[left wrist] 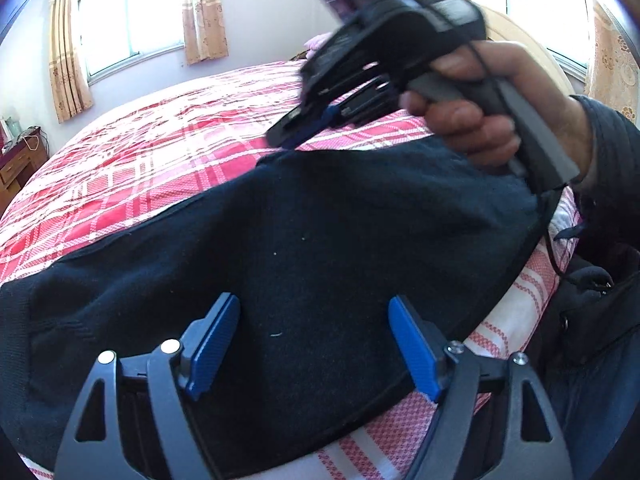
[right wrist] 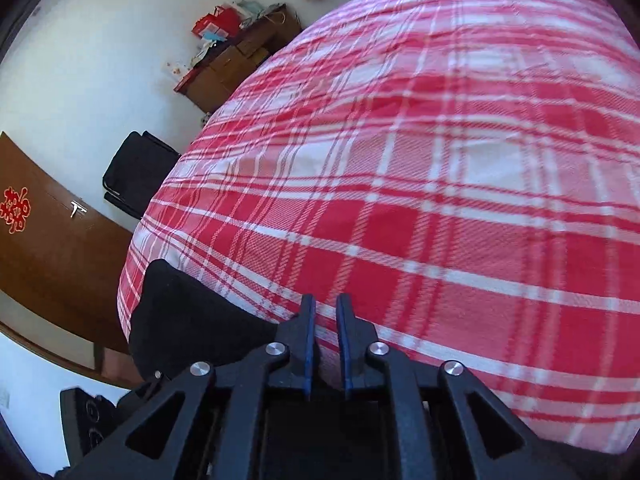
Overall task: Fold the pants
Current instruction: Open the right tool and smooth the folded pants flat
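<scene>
1. Blue pads on our left gripper (left wrist: pixel 314 344) stand wide apart, hovering over the dark pants (left wrist: pixel 304 248) with nothing between them; we judge it is poised there to take the cloth for the next fold.
2. Our right gripper (right wrist: pixel 325 320) is nearly shut, only a narrow gap between its jaws, and through that gap we see bare bedspread, so it holds nothing. No earlier picture tells us how it came to stand so.
3. From the left wrist view, the right gripper (left wrist: pixel 316 120) sits just above the far edge of the pants, held in a hand (left wrist: pixel 480 120) with a dark sleeve behind it; motion blur hides whether its tips touch the fabric.
4. The pants lie spread across the near edge of the bed (left wrist: pixel 160 128), on the red-and-white plaid cover, in what looks like a broad, flat panel, probably so a fold can be laid cleanly.
5. Waistband and leg ends run off the picture or under the gripper frames, so we cannot tell which end is which or how many folds are done.
6. In the right wrist view only a dark corner of pants (right wrist: pixel 188 320) shows.
</scene>
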